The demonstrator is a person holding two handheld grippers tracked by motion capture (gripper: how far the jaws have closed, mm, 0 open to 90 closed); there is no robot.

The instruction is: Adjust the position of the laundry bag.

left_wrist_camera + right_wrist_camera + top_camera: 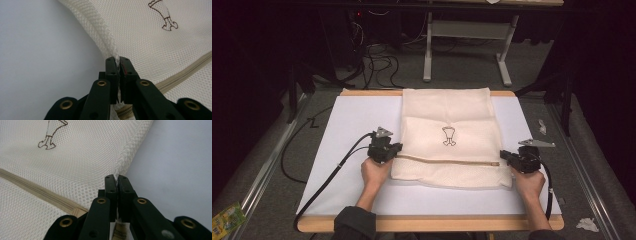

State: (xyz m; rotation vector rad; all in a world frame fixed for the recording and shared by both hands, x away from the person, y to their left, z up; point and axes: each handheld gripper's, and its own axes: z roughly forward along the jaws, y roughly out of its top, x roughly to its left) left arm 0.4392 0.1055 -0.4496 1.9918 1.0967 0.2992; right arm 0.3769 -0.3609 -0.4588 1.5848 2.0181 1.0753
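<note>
Your left gripper [117, 60] has its jaws pressed together on the side edge of the cream mesh laundry bag [447, 135], a sliver of netting pinched between the pads, close to where the tan zipper [185, 72] ends. Just beyond the jaw tips the seamed edge runs away from you, and off to one side of it sits the small brown line drawing [163, 15] printed on the mesh. Your right gripper [117, 178] mirrors this: jaws closed on the opposite edge of the bag, with the zipper's end tucked just below the tips and bare white table sheet [180, 165] on its outer side.

From above, the bag lies flat between your two hands in the middle of the sheet, its far part already doubled over.

You look to be at the start of a fold, with both sides gripped at zipper level. The next move probably calls for lifting both grippers together, keeping the bag taut between them, and carrying the near part evenly so the mesh does not slip or skew.
</note>
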